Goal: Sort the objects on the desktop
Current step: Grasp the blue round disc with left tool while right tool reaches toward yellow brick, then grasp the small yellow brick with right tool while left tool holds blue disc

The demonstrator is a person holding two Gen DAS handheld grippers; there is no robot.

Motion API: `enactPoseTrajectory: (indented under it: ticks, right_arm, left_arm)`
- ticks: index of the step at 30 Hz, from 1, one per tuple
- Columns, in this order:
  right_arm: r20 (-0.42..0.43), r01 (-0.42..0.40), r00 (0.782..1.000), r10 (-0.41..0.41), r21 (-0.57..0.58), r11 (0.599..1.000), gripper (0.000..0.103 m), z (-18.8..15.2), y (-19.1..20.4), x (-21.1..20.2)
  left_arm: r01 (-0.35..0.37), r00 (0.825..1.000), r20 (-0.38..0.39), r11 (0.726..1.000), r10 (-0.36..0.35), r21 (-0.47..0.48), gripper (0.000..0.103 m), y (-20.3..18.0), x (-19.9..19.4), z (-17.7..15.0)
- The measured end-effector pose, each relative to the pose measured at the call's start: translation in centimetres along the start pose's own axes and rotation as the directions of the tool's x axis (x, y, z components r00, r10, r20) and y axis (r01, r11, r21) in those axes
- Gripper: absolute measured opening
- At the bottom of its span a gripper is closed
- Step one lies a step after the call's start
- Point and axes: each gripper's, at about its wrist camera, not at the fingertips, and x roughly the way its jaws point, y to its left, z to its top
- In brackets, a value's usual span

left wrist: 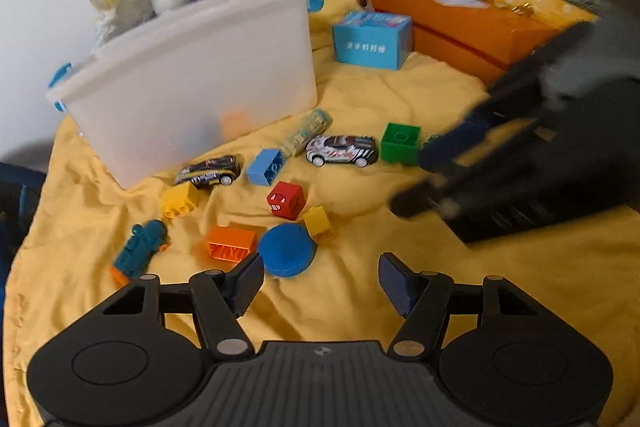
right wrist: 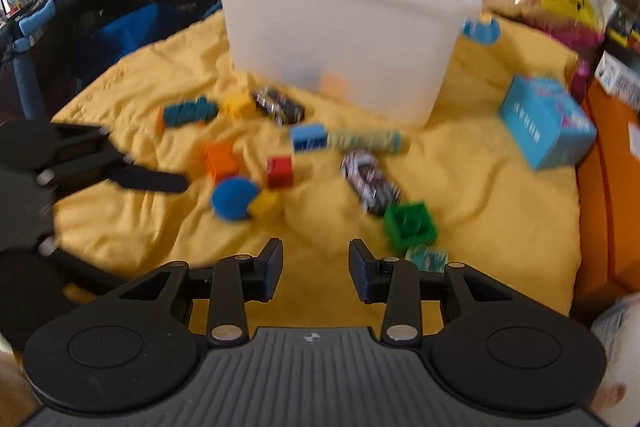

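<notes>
The left gripper [left wrist: 321, 281] hangs over rumpled yellow cloth [left wrist: 400, 99], jaws wide with nothing between them; a round blue disc [left wrist: 286, 250] lies just beyond its left pad. The right gripper [right wrist: 316, 269] is partly open and empty, a green studded block [right wrist: 410, 225] close ahead. Two glossy toy cars [left wrist: 342, 150] and plastic bricks scatter before the frosted white bin [left wrist: 200, 75]. The blue carton's [left wrist: 371, 39] lettering is illegible.
</notes>
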Motion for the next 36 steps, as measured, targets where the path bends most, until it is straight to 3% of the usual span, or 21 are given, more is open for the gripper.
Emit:
enactPoseTrajectory:
  ticks: [4, 6, 8, 9, 10, 14, 21, 25, 30, 32, 36]
  right_arm:
    - [0.009, 0.021, 1.0, -0.021, 0.027, 0.999, 0.041, -1.0, 0.0, -0.7]
    - [-0.005, 0.032, 0.999, -0.031, 0.049, 0.998, 0.041, -1.2, -0.3, -0.5]
    - [-0.018, 0.026, 1.0, -0.025, 0.061, 0.998, 0.041, -1.6, -0.5, -0.3]
    - [-0.021, 0.023, 1.0, -0.022, 0.063, 0.998, 0.041, -1.8, -0.5, -0.2]
    - [-0.024, 0.022, 1.0, -0.02, 0.062, 0.998, 0.041, -1.9, -0.3, -0.1]
    - [-0.015, 0.01, 1.0, -0.009, 0.038, 0.999, 0.041, -1.5, 0.2, 0.2]
    - [-0.003, -0.034, 0.999, 0.033, -0.037, 0.999, 0.041, 0.4, 2.7, 1.7]
    - [-0.032, -0.067, 0.997, 0.068, 0.044, 0.997, 0.04, 1.3, 3.1, 3.4]
    - [-0.063, -0.078, 0.995, 0.082, 0.052, 0.996, 0.035, 2.0, 4.0, 5.4]
    - [-0.063, -0.059, 0.996, 0.061, 0.033, 0.998, 0.025, 2.3, 3.9, 6.2]
    - [-0.047, -0.055, 0.997, 0.056, 0.035, 0.998, 0.023, 2.5, 3.0, 6.3]
  left_arm:
    - [-0.038, 0.995, -0.092, 0.998, 0.034, -0.042, 0.06, 0.8, 2.7, 0.4]
    - [-0.016, 0.997, -0.08, 0.994, 0.007, -0.111, 0.059, 1.7, 3.1, 0.7]
    - [-0.019, 0.998, -0.065, 0.993, 0.012, -0.116, 0.057, 2.1, 3.4, 1.0]
    - [-0.016, 0.998, -0.063, 0.993, 0.009, -0.119, 0.053, 2.4, 3.7, 1.1]
    - [0.0, 0.998, -0.066, 0.992, -0.009, -0.129, 0.043, 2.6, 4.0, 1.2]
    - [0.041, 0.995, -0.086, 0.984, -0.057, -0.173, 0.042, 3.5, 2.8, 0.6]
    - [0.057, 0.993, -0.097, 0.994, -0.067, -0.096, 0.042, 0.6, -1.0, -3.2]
    - [0.068, 0.992, -0.096, 0.99, -0.08, -0.125, 0.042, 0.2, -1.4, -4.0]
    - [0.06, 0.993, -0.089, 0.987, -0.074, -0.148, 0.043, 0.7, -1.7, -4.7]
    - [0.06, 0.993, -0.087, 0.986, -0.074, -0.155, 0.043, 0.8, -1.7, -4.7]
    - [0.059, 0.994, -0.085, 0.987, -0.072, -0.153, 0.043, 0.7, -1.7, -4.7]
